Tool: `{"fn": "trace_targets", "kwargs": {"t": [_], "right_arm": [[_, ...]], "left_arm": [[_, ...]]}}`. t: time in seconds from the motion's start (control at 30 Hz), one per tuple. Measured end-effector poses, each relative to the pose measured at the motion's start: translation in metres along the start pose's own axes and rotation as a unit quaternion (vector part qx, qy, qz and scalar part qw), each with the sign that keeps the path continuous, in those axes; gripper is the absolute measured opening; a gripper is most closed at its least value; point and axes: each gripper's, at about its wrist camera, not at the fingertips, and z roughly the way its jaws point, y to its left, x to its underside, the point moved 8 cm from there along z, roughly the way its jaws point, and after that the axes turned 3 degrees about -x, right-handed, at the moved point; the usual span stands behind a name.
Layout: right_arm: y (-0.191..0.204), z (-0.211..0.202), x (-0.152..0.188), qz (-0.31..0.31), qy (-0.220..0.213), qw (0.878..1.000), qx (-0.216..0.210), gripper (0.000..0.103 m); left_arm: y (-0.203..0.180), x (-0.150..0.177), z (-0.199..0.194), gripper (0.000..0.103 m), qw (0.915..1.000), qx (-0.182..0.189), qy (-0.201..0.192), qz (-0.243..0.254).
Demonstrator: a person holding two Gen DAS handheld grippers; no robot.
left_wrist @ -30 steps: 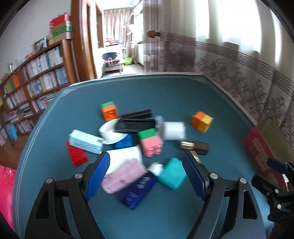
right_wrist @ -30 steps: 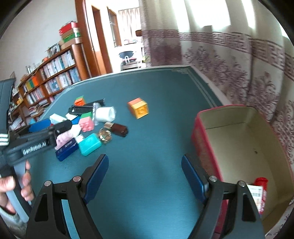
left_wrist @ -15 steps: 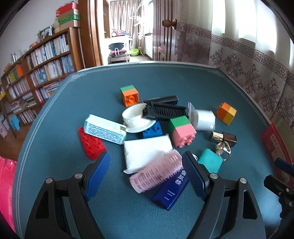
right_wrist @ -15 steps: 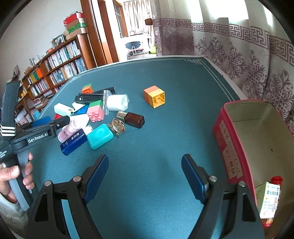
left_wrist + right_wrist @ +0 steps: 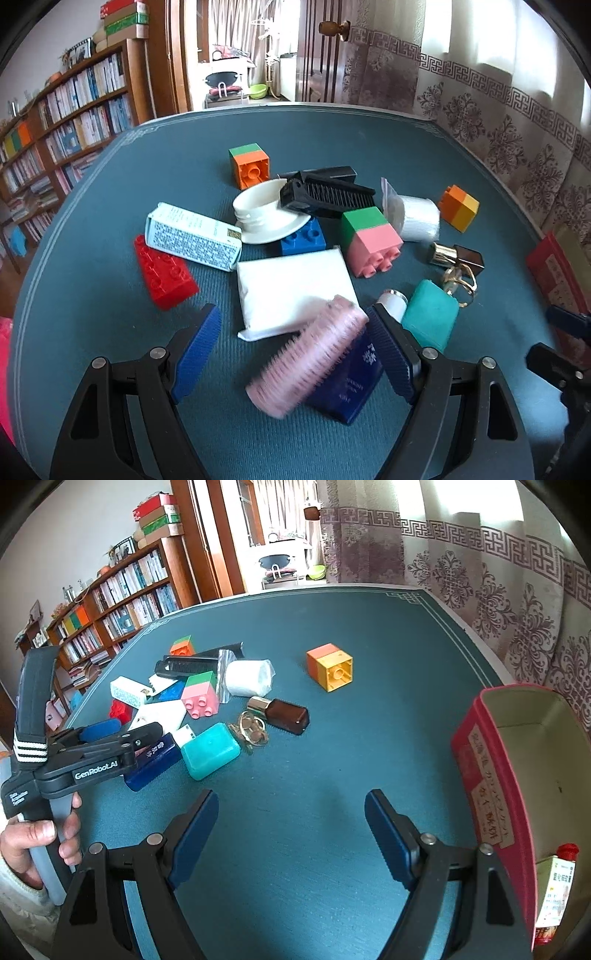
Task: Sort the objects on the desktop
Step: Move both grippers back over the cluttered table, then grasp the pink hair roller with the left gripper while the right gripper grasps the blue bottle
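On the blue table, left wrist view: left gripper (image 5: 293, 334) spread wide, pinching nothing; a pink hair roller (image 5: 308, 360) lies between its fingers, resting on a navy box (image 5: 349, 380).
Pile beyond: white packet (image 5: 291, 291), red brick (image 5: 164, 271), teal case (image 5: 430, 319), pink-green block (image 5: 371, 240).
Right wrist view: right gripper (image 5: 291, 825) spread over bare table (image 5: 295, 794), holding nothing.
Red box (image 5: 480, 775): at right, well apart from the pile.
Orange-yellow block (image 5: 330, 666): alone, beyond.
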Motion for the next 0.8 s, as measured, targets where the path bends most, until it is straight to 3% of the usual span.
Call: {"fn": "trace_targets", "kwargs": {"t": [0.1, 0.23, 0.43, 0.8], "right_arm": [[0.006, 0.004, 0.001, -0.004, 0.007, 1.000, -0.007, 0.084], [0.016, 0.009, 0.001, -0.014, 0.014, 1.000, -0.017, 0.084], [0.034, 0.015, 0.002, -0.033, 0.024, 0.999, -0.036, 0.084], [0.081, 0.047, -0.001, -0.036, 0.064, 0.993, -0.094, 0.084]], "left_arm": [[0.002, 0.005, -0.003, 0.080, 0.9999, 0.010, -0.001, -0.004], [0.002, 0.011, -0.011, 0.046, 0.9994, 0.031, -0.005, -0.012], [0.013, 0.021, -0.022, 0.041, 0.9994, 0.029, -0.007, -0.019], [0.055, 0.030, -0.049, 0.040, 0.9983, -0.001, -0.025, -0.053]]}}
